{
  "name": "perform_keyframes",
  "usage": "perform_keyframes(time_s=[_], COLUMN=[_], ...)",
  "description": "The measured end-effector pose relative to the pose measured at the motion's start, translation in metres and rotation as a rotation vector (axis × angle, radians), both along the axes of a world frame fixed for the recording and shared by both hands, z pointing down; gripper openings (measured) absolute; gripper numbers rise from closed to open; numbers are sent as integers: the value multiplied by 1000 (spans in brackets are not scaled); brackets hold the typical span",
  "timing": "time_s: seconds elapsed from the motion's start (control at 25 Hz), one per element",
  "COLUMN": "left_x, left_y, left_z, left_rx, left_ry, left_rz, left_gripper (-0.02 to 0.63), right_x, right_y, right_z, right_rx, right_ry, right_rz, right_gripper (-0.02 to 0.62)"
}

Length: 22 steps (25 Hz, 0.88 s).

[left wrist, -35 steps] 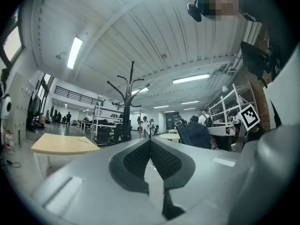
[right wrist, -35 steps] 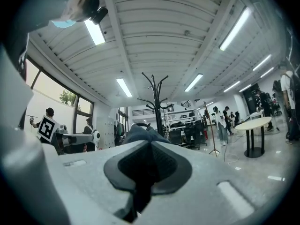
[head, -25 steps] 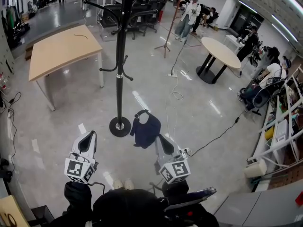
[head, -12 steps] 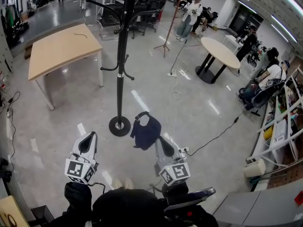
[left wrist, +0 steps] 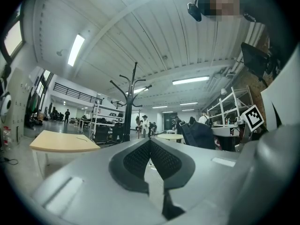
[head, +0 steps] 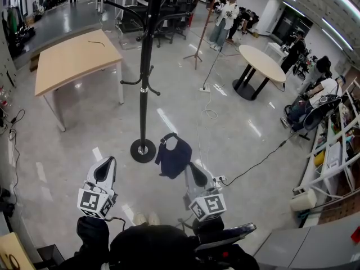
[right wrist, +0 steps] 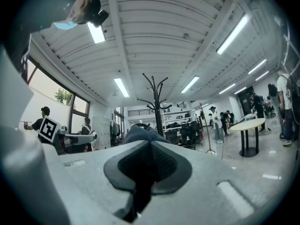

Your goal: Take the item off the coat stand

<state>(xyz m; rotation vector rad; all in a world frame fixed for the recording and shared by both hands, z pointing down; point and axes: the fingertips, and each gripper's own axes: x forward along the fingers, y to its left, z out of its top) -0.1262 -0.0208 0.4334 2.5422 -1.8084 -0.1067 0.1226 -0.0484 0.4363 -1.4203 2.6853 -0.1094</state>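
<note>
Nothing has moved: our right tool (head: 192, 172) stays clenched on the dark navy fabric bag (head: 174, 156), clear of the black metal coat stand (head: 145, 83); left tool (head: 105, 166) closed, empty. Removal looks done.

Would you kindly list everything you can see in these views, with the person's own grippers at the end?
black metal coat stand: one, black, on the floor at centre, visible hooks bare
dark navy fabric bag: one, navy, off the stand, hanging from the right gripper
rectangular light wooden table: one, tan, far left
round light-topped table: one, tan top on a black foot, far right
white metal shelving: one unit, white, right edge
people: several, background and right side
left gripper: one, grey, lower left, jaws together, empty
right gripper: one, grey, lower centre, shut on the bag
</note>
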Motion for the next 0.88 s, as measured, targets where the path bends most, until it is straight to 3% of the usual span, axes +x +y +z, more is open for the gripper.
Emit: perform_keyframes(time_s=[0.88], left_x=[5], left_y=[4], left_z=[8], left_rx=[4], left_ry=[5], left_rz=[6], left_gripper=[4], right_x=[5], right_y=[5], right_z=[3], right_rx=[3], right_ry=[3], right_rz=[3], right_gripper=[14])
